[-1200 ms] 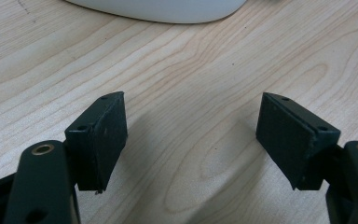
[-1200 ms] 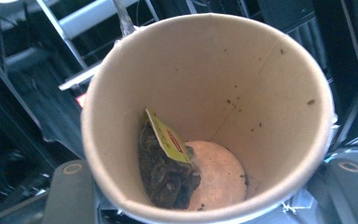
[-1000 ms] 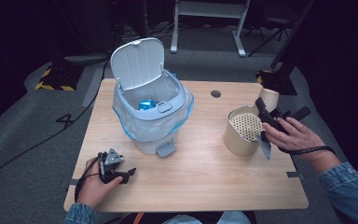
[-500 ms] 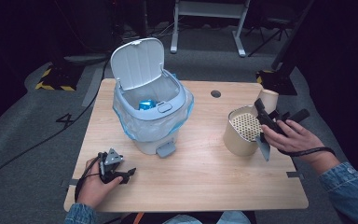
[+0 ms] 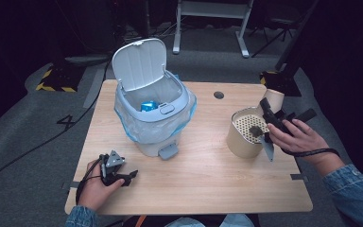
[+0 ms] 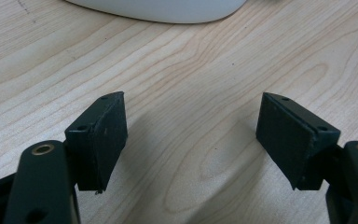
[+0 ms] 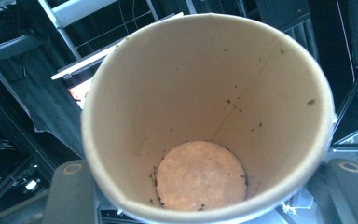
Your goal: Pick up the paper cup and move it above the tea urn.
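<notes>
My right gripper [image 5: 270, 112] is at the table's right side, shut on a small brown paper cup [image 5: 275, 97]. In the right gripper view the paper cup [image 7: 205, 116] sits between the jaws with its mouth toward the camera, empty but for dark specks on its wall and bottom. Just left of it stands a wider tan container [image 5: 240, 142] topped with a perforated strainer [image 5: 246, 126] that carries a dark clump. My left gripper [image 5: 118, 172] rests open on the wood at the front left. Nothing lies between the jaws of the left gripper [image 6: 191, 135].
A white pedal bin [image 5: 153, 118] with its lid up and a clear liner stands at the table's middle left, something blue inside. Its base is just beyond my left gripper. The wooden table [image 5: 203, 184] has a round cable hole [image 5: 219, 95] near its far edge.
</notes>
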`<action>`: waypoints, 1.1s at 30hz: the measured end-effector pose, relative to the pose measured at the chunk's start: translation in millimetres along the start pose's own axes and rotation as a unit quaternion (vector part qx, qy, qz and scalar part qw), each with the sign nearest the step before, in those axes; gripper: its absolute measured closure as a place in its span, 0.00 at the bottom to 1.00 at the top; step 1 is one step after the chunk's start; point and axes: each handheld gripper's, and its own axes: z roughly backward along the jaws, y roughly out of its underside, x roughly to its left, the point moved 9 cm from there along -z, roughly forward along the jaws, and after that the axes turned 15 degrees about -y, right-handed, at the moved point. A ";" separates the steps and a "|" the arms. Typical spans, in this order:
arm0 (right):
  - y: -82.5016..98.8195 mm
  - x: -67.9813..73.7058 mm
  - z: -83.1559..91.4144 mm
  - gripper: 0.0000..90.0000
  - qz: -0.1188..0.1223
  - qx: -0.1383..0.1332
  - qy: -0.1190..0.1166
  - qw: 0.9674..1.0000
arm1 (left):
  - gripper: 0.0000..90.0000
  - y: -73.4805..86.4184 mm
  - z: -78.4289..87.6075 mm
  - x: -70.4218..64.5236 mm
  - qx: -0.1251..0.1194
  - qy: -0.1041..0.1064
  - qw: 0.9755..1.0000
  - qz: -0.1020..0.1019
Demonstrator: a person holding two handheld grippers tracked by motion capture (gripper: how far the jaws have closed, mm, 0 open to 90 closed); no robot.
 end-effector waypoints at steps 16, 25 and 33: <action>23.0 -6.5 0.8 0.37 -0.202 -0.116 -0.021 0.972 | 0.28 0.0 0.0 0.0 0.000 0.000 1.000 0.000; 25.4 -4.9 -4.6 0.36 -0.447 -0.290 -0.118 0.838 | 0.28 0.0 0.0 0.0 0.000 0.000 1.000 0.000; 18.9 -1.2 -7.8 0.36 -0.586 -0.387 -0.191 0.686 | 0.28 -0.2 -0.2 0.1 0.000 0.000 1.000 0.000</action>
